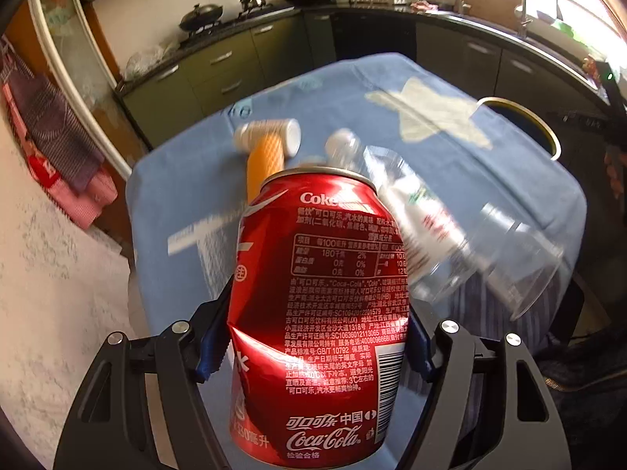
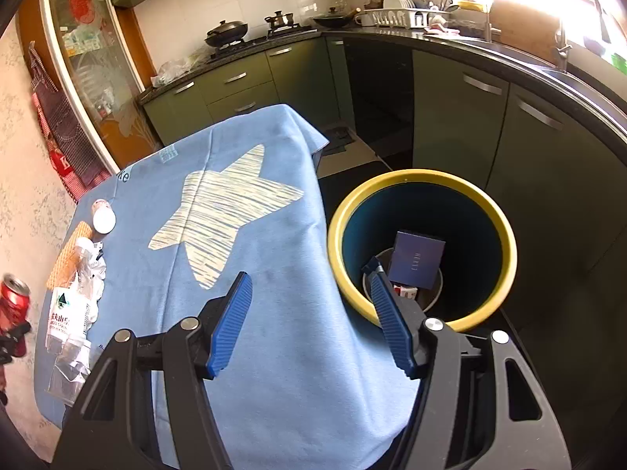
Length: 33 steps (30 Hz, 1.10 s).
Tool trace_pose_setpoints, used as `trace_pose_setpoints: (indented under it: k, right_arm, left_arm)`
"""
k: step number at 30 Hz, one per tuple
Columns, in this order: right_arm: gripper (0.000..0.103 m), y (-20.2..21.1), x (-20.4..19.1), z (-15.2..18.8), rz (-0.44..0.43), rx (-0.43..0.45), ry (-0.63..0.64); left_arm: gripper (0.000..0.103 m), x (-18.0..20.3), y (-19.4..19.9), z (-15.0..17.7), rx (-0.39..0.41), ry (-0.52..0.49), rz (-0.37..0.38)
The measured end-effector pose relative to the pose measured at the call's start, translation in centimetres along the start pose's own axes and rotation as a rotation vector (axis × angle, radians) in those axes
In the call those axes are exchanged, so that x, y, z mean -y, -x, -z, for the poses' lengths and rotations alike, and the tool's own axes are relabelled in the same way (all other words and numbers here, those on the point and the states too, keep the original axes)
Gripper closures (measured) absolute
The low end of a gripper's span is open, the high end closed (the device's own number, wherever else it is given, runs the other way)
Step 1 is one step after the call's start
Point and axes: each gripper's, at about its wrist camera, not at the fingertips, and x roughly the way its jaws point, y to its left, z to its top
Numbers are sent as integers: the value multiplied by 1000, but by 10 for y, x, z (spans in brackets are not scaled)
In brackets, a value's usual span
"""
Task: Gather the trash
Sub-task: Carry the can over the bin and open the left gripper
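My left gripper (image 1: 317, 337) is shut on a dented red Coca-Cola can (image 1: 317, 313) and holds it above the near edge of the blue-clothed table (image 1: 470, 164). The can also shows at the far left of the right wrist view (image 2: 13, 305). On the cloth lie a clear plastic water bottle (image 1: 427, 227), an orange-and-white bottle (image 1: 266, 145) and a clear plastic cup (image 1: 525, 270). My right gripper (image 2: 309, 313) is open and empty, over the table's right edge beside the yellow-rimmed bin (image 2: 505, 231). The bin holds a dark blue box (image 2: 417, 258).
The bin stands on the floor to the right of the table, and its rim shows in the left wrist view (image 1: 544, 125). Green kitchen cabinets (image 2: 470, 117) and a dark counter run behind and to the right. A glass door (image 2: 90, 78) and hanging cloths are at the left.
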Motion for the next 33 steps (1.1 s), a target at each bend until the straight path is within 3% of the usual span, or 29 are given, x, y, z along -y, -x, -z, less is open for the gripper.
trace_pose_setpoints:
  k: [4, 10, 22, 29, 31, 33]
  right_arm:
    - [43, 7, 17, 3, 19, 20, -38]
    - [43, 20, 53, 10, 67, 45, -118]
    - [43, 54, 128, 35, 162, 107, -272]
    - [41, 61, 153, 50, 187, 106, -332]
    - [39, 59, 155, 52, 183, 104, -341]
    - [39, 56, 154, 52, 173, 99, -341]
  left_arm:
    - [31, 18, 13, -47, 59, -43, 93]
    - [31, 69, 0, -125, 74, -152, 245]
    - [31, 271, -77, -252, -13, -420, 507]
    - [31, 365, -134, -291, -62, -435, 558]
    - [16, 376, -151, -301, -77, -402, 561]
    - [15, 376, -159, -306, -76, -379, 542]
